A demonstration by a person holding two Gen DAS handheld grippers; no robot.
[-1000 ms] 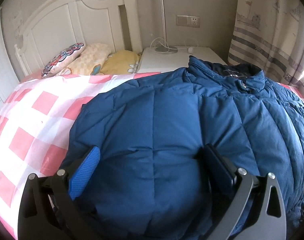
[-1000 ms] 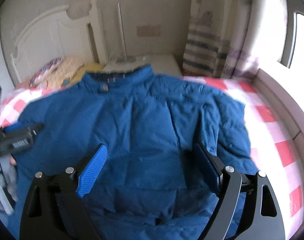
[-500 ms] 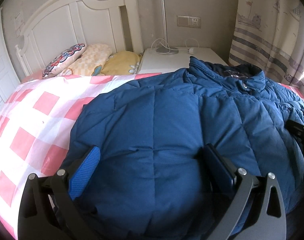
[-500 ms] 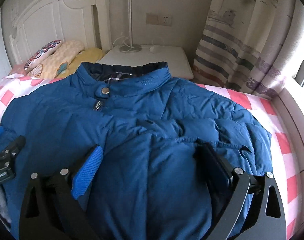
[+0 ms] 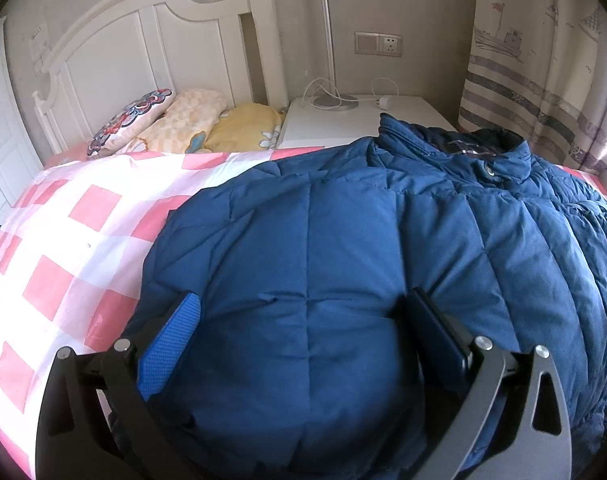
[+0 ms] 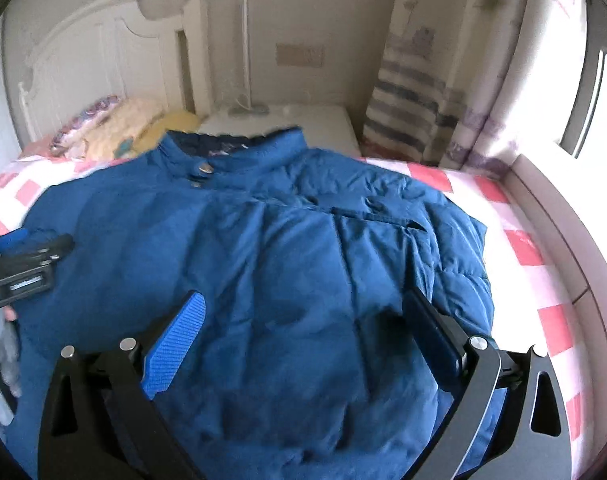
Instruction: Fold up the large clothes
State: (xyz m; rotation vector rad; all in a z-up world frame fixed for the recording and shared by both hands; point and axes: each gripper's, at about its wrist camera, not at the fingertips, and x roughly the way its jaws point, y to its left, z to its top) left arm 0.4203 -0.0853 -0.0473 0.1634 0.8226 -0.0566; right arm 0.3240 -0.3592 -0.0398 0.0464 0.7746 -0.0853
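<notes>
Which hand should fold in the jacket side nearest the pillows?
Probably left: the left tool sits over that edge of the jacket, beside the checked sheet. The right tool, jaws just opened around loose jacket, is over the window side.

A bed with a pink-and-white checked sheet [image 5: 83, 216] is set against a grey wall [image 5: 415, 8], closed off by a white headboard [image 5: 151, 52]. Three pillows [image 5: 191, 124] are piled at its foot. Beside it a white nightstand [image 5: 343, 124] is placed, with a slim lamp [image 5: 327, 40] on top — a socket [image 5: 378, 43] is fixed above. Daylight is let in past a striped curtain [image 5: 535, 80] and a window [image 6: 595, 100].
</notes>
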